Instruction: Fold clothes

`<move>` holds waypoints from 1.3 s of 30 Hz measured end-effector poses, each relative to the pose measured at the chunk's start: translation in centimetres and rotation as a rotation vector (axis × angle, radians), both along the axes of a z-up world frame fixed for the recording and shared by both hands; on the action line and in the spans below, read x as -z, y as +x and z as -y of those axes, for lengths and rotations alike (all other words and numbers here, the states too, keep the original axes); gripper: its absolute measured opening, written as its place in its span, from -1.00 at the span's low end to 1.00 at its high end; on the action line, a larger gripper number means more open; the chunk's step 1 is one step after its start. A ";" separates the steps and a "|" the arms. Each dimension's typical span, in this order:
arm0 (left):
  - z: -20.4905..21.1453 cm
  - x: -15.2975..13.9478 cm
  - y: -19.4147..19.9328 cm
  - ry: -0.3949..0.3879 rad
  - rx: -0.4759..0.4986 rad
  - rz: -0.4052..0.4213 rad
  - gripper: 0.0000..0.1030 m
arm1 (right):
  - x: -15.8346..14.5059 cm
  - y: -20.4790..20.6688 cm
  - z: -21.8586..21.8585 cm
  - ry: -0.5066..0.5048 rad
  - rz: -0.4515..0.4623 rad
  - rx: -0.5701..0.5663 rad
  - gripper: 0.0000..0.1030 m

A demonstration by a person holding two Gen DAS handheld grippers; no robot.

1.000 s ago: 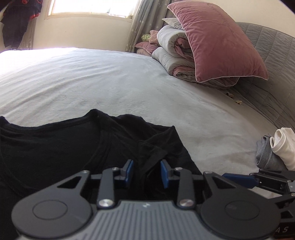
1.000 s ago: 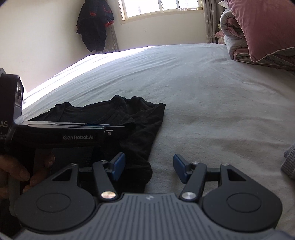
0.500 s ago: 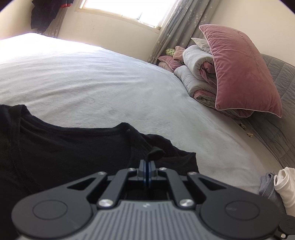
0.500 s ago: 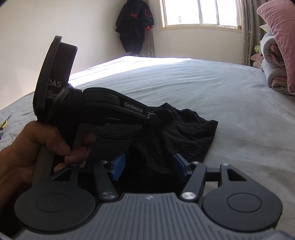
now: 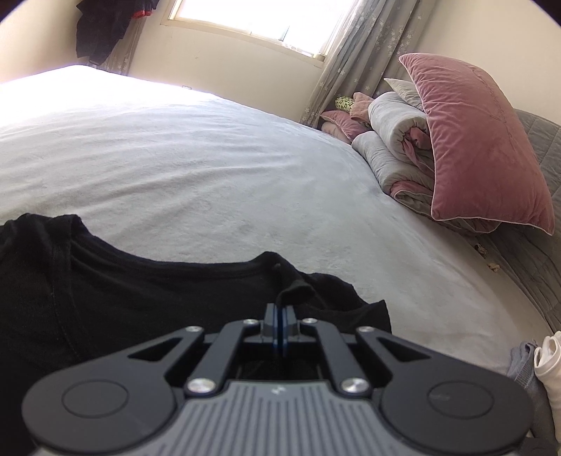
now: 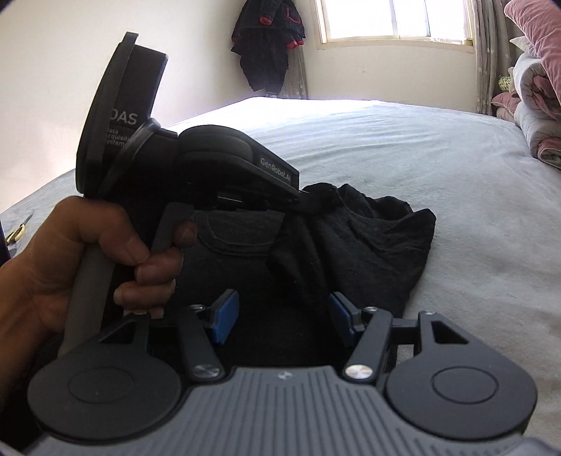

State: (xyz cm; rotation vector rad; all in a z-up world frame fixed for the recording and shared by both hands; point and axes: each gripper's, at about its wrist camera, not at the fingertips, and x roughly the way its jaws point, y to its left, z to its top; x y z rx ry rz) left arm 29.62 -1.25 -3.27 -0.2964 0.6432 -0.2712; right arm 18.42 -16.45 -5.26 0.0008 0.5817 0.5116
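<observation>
While the left gripper [image 5: 280, 324] has its two blue pads pressed together on a small fold of the black shirt [image 5: 147, 298], the cloth rises a little above the fingertips as a dark tuft. The rest of the shirt lies spread on the grey bed [image 5: 217, 168], mostly to the left of this gripper and just in front of it, with the round neckline seen ahead of the pads.

In the right wrist view, the right gripper [image 6: 277, 315] is spread wide, its blue pads well apart, and nothing is between them. It hangs over the near part of the shirt, which is bunched and partly lifted in front of it. Ahead and to its left, a hand [image 6: 87, 259] holds the handle of the left gripper, whose tip pinches the raised fabric.

Far to the right of the left gripper, a pink pillow [image 5: 480, 147] leans on a rolled grey blanket [image 5: 392, 140]. Near its right side, at the edge of the view, lie small folded clothes [image 5: 540, 361], grey and white. A dark garment [image 6: 270, 45] hangs on the wall beside the window [image 6: 392, 17].
</observation>
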 end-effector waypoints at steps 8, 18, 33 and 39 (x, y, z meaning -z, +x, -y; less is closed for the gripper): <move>-0.2 0.4 1.2 0.038 -0.005 -0.038 -0.96 | -0.2 0.2 0.5 0.058 0.012 -0.015 -0.25; -1.9 1.9 1.0 -0.097 0.018 -0.064 -0.95 | 1.1 1.8 -2.4 -0.105 0.055 0.052 -0.32; -3.4 3.4 1.4 -0.253 0.059 -0.061 -0.95 | 0.8 2.7 -3.3 -0.120 -0.010 0.075 -0.32; -3.7 3.6 1.6 -0.277 0.056 -0.068 -0.95 | 0.8 3.5 -1.6 0.031 -0.053 0.073 -0.76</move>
